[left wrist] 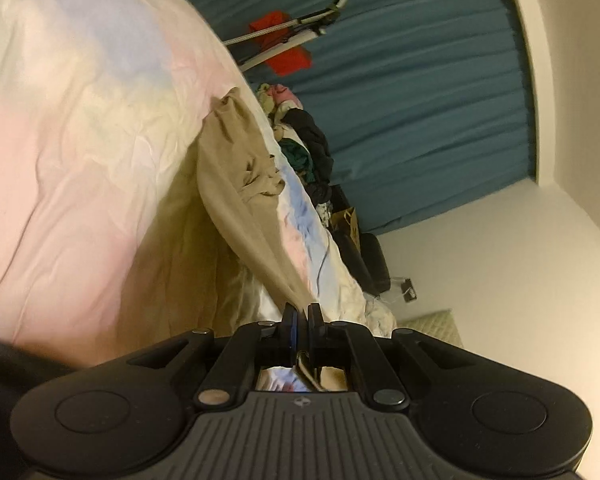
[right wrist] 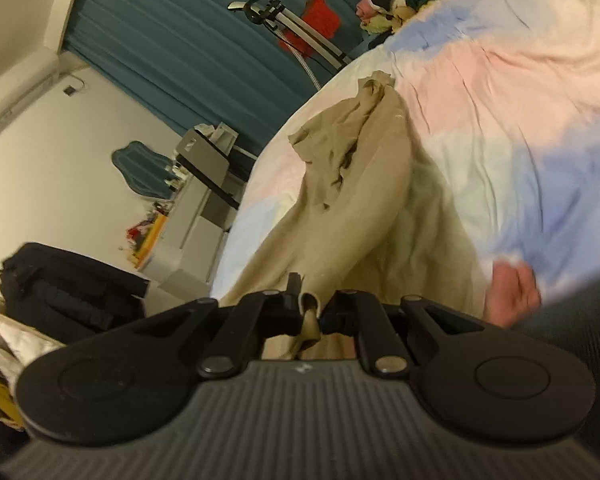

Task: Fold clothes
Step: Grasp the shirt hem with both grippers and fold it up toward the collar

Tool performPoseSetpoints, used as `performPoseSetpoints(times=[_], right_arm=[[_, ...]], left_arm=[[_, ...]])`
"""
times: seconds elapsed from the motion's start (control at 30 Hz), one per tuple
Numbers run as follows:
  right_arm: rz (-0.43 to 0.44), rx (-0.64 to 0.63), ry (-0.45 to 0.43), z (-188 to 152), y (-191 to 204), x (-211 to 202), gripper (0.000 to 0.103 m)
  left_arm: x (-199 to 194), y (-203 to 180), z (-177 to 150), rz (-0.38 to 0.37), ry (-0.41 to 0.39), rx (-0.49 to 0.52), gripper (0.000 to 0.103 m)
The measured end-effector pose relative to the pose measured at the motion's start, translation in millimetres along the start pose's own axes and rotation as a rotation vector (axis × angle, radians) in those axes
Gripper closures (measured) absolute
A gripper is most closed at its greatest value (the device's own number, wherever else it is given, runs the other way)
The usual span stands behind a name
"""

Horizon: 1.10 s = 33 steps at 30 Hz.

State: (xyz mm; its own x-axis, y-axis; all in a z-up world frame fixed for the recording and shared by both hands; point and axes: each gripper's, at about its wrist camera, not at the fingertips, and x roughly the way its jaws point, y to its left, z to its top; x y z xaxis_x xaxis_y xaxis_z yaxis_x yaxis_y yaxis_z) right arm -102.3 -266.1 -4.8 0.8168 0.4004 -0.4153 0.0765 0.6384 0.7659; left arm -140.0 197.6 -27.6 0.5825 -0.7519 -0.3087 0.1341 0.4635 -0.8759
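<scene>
Only rightward: desk (right wrist: 204, 184), beyond beige garment (right wrist: 360, 184).

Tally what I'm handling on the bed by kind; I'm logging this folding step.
Beige cloth garment, stretched between both: 1
Black two-finger grippers shut on it: 2, left gripper, right gripper
Pastel patchwork bedsheet: 1
Total: 4

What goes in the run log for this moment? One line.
left gripper: shut on beige garment | right gripper: shut on beige garment | garment lifted partly off pastel bedsheet
</scene>
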Motion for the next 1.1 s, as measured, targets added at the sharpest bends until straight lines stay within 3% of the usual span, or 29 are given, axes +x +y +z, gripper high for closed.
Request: performPoseSetpoints(times=[0.1,0.33,0.43,0.67,0.9,1.03,1.1], right_arm=[[-0.019,0.026,-0.031,11,-3,10,0.093],[-0.001,0.186,-0.047,78,-8,70,0.092],[-0.047,0.181,-0.060,118,-8,111,0.092],[-0.158,0.183,-0.046,188,-44,217,0.091],[-0.254,0.037,0.052,197,-81,294,0.091],[-0.290,-0.033,0.094,193,-86,311,0.090],[-0.297,-0.042,0.106,195,-82,310,0.085]], left_arm=[[8,-7,7,0.002,-0.015,0.021,0.098],[91,-34,78,0.084,-0.078,0.104,0.098],[128,-45,110,0.120,-0.106,0.141,0.098],[210,-17,144,0.267,-0.070,0.258,0.098],[293,13,178,0.415,-0.030,0.376,0.098],[340,31,196,0.500,-0.007,0.443,0.097],[338,17,193,0.505,-0.007,0.480,0.092]])
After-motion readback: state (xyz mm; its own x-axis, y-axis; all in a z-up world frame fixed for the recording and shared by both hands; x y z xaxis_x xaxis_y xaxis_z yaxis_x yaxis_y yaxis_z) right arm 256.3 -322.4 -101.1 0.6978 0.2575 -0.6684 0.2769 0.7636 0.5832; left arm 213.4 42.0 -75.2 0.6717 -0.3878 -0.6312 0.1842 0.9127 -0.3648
